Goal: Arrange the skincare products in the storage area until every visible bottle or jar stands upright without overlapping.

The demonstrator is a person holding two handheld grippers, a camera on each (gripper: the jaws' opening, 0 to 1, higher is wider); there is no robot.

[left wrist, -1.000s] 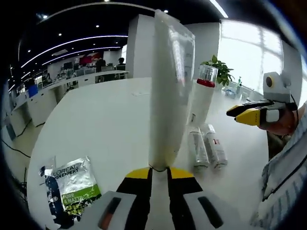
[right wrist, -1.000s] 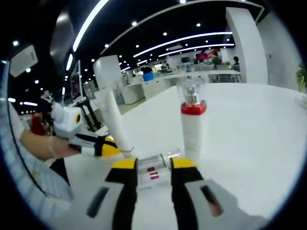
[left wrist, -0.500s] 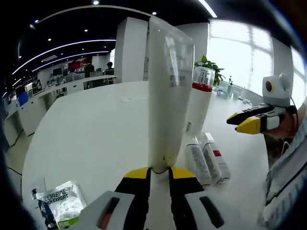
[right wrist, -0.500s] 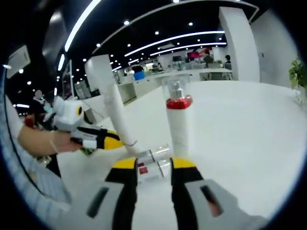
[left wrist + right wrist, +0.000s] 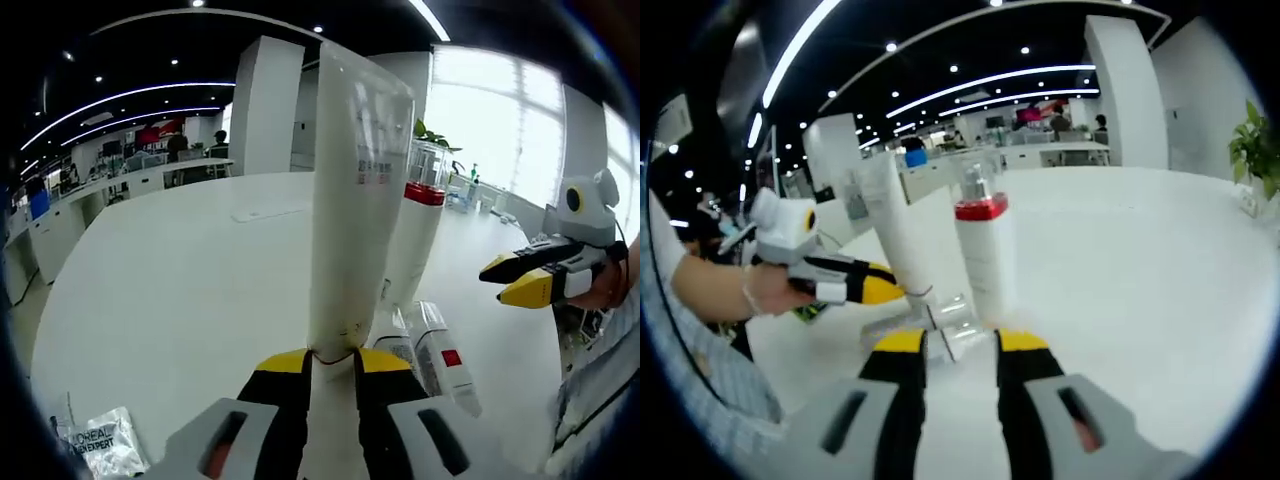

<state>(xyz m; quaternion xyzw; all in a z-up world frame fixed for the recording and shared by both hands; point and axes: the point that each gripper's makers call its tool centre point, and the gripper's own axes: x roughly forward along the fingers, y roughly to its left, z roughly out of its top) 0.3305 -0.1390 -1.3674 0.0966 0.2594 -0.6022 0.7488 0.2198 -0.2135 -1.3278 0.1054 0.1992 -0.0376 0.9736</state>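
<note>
My left gripper [image 5: 333, 358] is shut on the crimped bottom end of a tall white tube [image 5: 355, 190], holding it upright above the white table [image 5: 160, 270]. Just behind the tube stands a white bottle with a red collar and clear cap [image 5: 415, 235]. Two small white bottles [image 5: 437, 352] lie side by side at its foot. My right gripper [image 5: 950, 340] is open, its fingers empty, pointing at the red-collared bottle [image 5: 985, 255] and the lying bottles [image 5: 950, 318]. In the right gripper view the left gripper [image 5: 875, 290] holds the tube [image 5: 902, 235] beside that bottle.
A L'Oreal sachet [image 5: 100, 448] lies near the table's front edge at the left. The right gripper [image 5: 528, 280] hovers off the table's right side, held by a gloved hand [image 5: 605, 285]. A potted plant [image 5: 432, 135] and office desks are far behind.
The left gripper has carried the tube closer to the red-collared bottle, now almost against it. The right gripper has drawn nearer to the bottle. Both views shifted with the hands.
</note>
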